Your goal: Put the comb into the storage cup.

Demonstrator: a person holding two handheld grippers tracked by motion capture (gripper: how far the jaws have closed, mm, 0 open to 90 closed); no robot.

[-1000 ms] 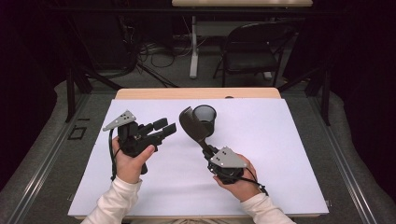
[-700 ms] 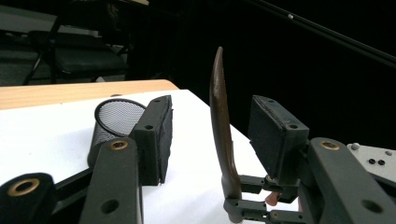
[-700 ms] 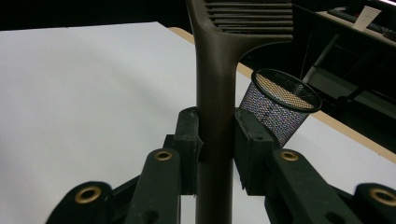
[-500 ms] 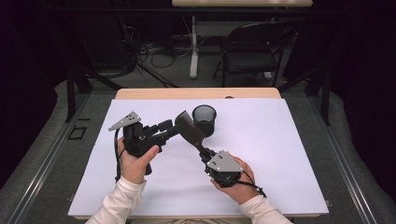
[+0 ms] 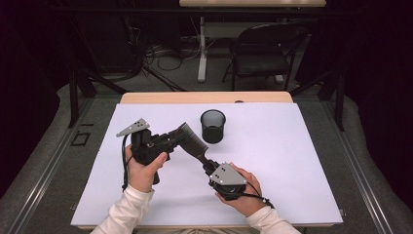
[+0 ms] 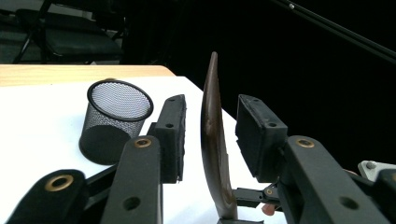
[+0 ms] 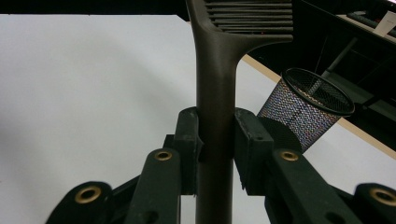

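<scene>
Presently right claw pinches the comb by its handle, just beside the mesh cup; left claw, lately closing, straddles the comb's head untouched. White surface; dark room, chair beyond.

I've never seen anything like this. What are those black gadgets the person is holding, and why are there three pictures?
A person sits at a table covered in white sheet, holding a hand-operated claw in each hand. One camera looks down from above; the other two ride on the claws, looking along their jaws. The right claw is clamped on the handle of a dark slotted spatula. The left claw has just been closing around the spatula's blade, but its pads are not yet pressing on it. A black mesh cup stands empty nearby.
</scene>
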